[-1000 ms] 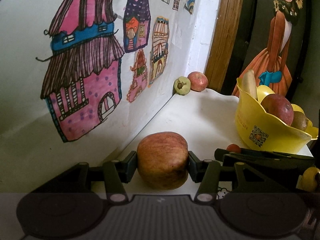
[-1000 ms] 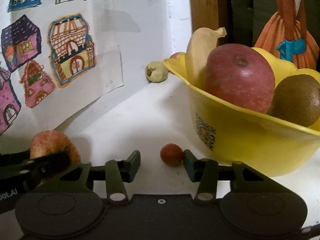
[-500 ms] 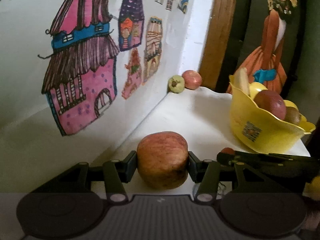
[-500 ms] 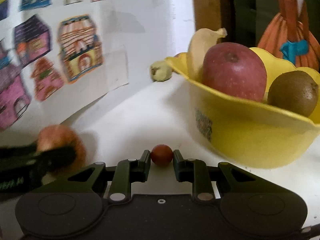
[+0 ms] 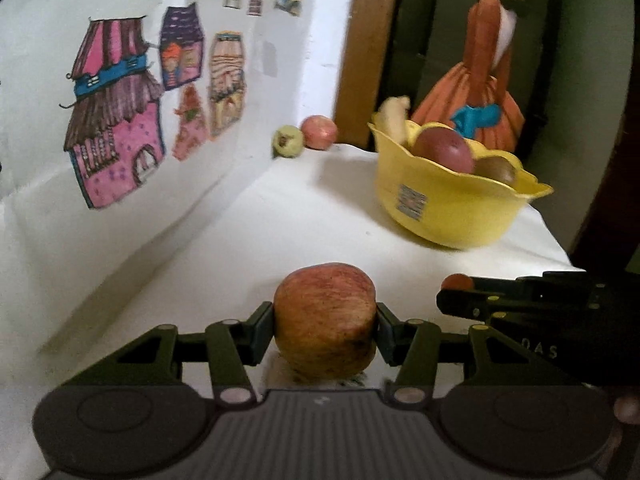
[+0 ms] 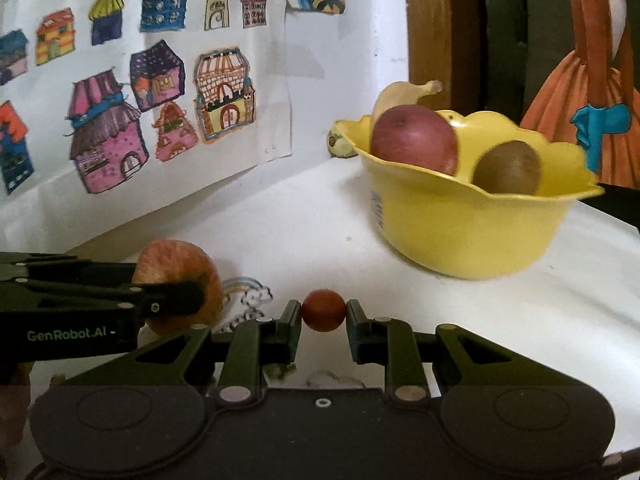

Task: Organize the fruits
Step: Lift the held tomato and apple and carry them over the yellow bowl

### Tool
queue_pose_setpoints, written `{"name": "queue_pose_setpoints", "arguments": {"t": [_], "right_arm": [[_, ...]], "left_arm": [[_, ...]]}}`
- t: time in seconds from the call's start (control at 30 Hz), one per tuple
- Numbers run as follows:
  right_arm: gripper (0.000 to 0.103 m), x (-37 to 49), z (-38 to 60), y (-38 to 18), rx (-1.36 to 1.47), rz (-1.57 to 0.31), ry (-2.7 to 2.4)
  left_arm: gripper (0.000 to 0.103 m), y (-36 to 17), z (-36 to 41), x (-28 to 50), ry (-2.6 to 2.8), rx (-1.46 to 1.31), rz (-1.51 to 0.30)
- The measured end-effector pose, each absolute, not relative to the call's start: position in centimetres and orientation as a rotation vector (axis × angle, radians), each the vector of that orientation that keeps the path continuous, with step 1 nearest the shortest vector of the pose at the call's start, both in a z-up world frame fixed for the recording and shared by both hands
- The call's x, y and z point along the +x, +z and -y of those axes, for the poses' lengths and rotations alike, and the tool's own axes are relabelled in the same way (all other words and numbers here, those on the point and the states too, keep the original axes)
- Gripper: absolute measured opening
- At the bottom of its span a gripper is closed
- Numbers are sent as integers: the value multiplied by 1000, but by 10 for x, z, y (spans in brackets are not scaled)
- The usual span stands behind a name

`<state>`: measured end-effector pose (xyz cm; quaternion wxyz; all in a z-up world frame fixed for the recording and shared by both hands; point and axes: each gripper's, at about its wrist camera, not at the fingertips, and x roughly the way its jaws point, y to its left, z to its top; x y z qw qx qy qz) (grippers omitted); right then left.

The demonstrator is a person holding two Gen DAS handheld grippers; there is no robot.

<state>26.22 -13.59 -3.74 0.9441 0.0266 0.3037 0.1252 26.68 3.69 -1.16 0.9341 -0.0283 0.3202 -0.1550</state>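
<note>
My left gripper (image 5: 325, 326) is shut on a reddish-orange apple (image 5: 325, 326), held just above the white table. That same apple (image 6: 176, 280) shows at the left of the right wrist view, behind the left gripper's finger. My right gripper (image 6: 323, 312) is shut on a small round red fruit (image 6: 323, 310), which also shows as the small red fruit (image 5: 458, 281) in the left wrist view. A yellow bowl (image 6: 464, 232) farther back on the right holds a red apple (image 6: 414, 138), a kiwi (image 6: 507, 168) and a banana (image 6: 400, 96).
A small green fruit (image 5: 287, 141) and a pinkish apple (image 5: 319, 132) lie in the far corner by the wall. Children's house drawings (image 5: 116, 136) cover the wall on the left. A wooden door frame (image 5: 362, 48) and a painted figure in an orange dress (image 5: 480, 92) stand behind the table (image 5: 280, 220).
My right gripper closed on the small red fruit and lifted it. Both grippers pulled back and up from the bowl, the left still holding its apple.
</note>
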Motion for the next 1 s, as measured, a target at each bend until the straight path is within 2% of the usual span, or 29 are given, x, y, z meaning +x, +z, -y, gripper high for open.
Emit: {"name": "queue_pose_setpoints", "arguments": {"t": [0.5, 1.0], "right_arm": [[26, 206, 191, -36, 89, -548, 267], [26, 234, 253, 8, 110, -338, 170]], "left_arm": [[56, -3, 2, 245, -379, -160, -668], [56, 75, 49, 285, -372, -152, -433]]}}
